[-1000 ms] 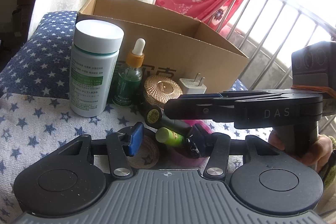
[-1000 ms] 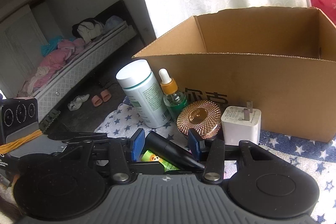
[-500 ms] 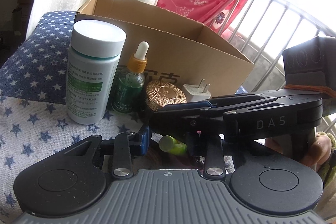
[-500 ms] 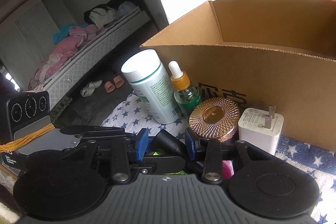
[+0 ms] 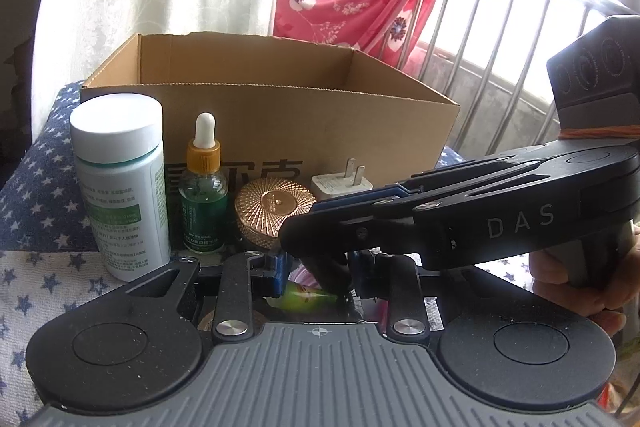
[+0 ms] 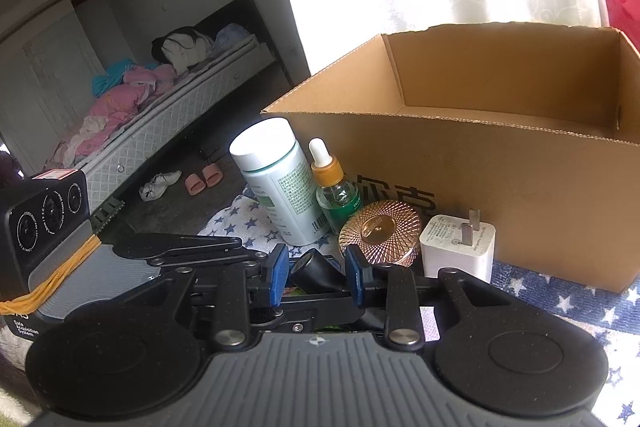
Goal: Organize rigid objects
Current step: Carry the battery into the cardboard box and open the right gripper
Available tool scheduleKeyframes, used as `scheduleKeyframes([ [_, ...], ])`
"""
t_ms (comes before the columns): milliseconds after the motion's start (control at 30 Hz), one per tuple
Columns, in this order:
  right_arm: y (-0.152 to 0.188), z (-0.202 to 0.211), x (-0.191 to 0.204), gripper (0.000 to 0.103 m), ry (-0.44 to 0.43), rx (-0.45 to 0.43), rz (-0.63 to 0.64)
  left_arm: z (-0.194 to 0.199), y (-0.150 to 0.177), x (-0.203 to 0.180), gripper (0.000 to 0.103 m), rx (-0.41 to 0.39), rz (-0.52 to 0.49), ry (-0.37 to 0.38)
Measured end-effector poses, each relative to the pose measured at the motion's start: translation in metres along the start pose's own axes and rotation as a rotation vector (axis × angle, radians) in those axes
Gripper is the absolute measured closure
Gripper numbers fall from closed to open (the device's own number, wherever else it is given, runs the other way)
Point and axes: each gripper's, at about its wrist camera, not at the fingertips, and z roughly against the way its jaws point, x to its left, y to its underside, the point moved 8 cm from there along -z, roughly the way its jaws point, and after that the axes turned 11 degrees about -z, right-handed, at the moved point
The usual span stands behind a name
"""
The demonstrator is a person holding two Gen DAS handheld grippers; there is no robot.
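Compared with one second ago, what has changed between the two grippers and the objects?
Both grippers have just been closing: the right gripper around a black cylinder, the left gripper around the green tube. The white bottle, dropper bottle, gold jar, charger and box stayed.
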Motion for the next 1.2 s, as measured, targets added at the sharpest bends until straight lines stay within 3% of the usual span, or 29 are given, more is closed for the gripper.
scheduleKeyframes([
  [267, 0.0, 0.014, 0.001, 0.067, 0.054, -0.049, 0.039, -0.001, -0.003, -0.009, 0.08, -0.015, -0.034, -0.024],
  [1033, 0.002, 0.024, -0.007, 0.06, 0.031, -0.082, 0.008, -0.005, -0.009, -0.021, 0.082, -0.038, -0.063, -0.064],
  [1200, 0.002, 0.025, -0.005, 0.072, 0.018, -0.084, 0.016, -0.002, -0.011, -0.021, 0.082, -0.054, -0.045, -0.064],
])
